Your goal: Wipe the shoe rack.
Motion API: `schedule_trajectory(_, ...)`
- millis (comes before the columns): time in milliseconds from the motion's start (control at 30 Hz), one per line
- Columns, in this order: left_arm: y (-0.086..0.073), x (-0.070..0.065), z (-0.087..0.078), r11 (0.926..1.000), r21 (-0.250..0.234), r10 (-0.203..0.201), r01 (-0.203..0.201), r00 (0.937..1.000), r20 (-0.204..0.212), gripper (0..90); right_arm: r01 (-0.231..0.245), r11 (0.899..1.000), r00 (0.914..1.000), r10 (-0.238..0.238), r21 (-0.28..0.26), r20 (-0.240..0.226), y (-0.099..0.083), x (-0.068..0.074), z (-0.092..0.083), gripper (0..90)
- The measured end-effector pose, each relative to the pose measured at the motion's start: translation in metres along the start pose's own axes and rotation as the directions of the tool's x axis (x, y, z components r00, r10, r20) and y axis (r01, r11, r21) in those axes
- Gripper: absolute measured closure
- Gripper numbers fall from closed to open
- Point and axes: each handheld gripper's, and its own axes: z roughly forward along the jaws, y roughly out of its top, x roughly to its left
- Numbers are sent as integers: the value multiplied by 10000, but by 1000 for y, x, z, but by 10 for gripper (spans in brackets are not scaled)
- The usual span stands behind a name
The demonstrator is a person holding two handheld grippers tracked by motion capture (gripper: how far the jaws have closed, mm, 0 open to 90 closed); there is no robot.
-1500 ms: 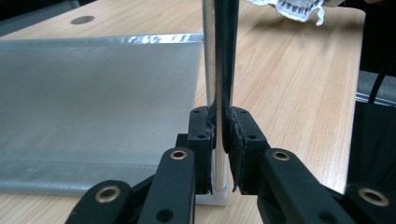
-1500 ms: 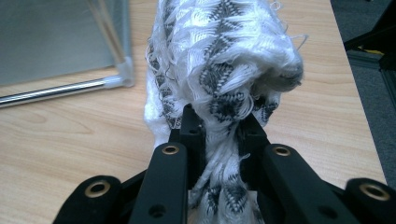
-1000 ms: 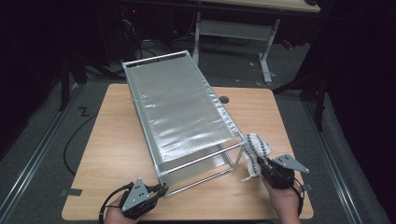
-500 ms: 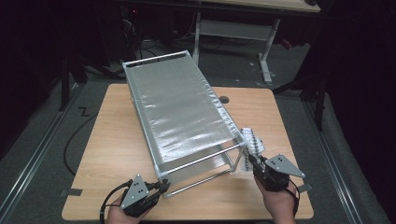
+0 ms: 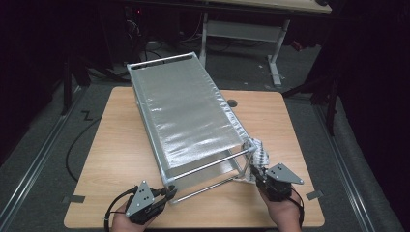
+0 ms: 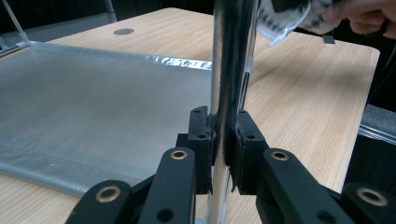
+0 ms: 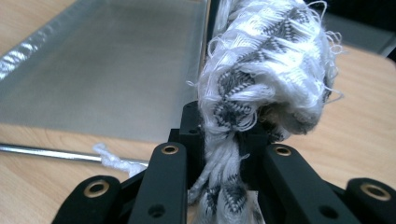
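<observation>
rack [image 5: 188,116]: metal, silver, on its side | cloth [image 5: 258,153]: white-grey, bunched against rack corner

Shiny metal rack [image 5: 193,116] w/ silvery mesh, frayed woven cloth [image 7: 261,79], matt wood table [image 5: 121,140]

Left claw [image 5: 170,192] clamped tight, right claw [image 5: 255,172] likewise pinched, both hands low at the near edge.

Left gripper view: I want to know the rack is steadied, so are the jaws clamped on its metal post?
Yes, the left gripper has both pads pressed against the upright metal post of the rack.
</observation>
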Motion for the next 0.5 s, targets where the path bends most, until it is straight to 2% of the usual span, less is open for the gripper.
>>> schedule_trajectory(233, 0, 0, 0, 10000, 23, 48, -48, 10000, -3, 804, -196, 9950, 9992, 230, 982, -336, -19, -1, 21, 771)
schedule_trajectory(333, 0, 0, 0, 10000, 15, 55, -55, 10000, -25, 804, -176, 9863, 9985, 257, 1640, -473, -31, -1, 33, 771)
schedule_trajectory(400, 0, 0, 0, 10000, 17, 18, -18, 10000, -4, 804, -297, 9782, 9971, 435, 2055, -632, -39, -2, 40, 771)
schedule_trajectory(500, 0, 0, 0, 10000, -20, 5, -5, 10000, 25, 805, -440, 9755, 9954, 613, 2155, -743, -42, -4, 43, 772)
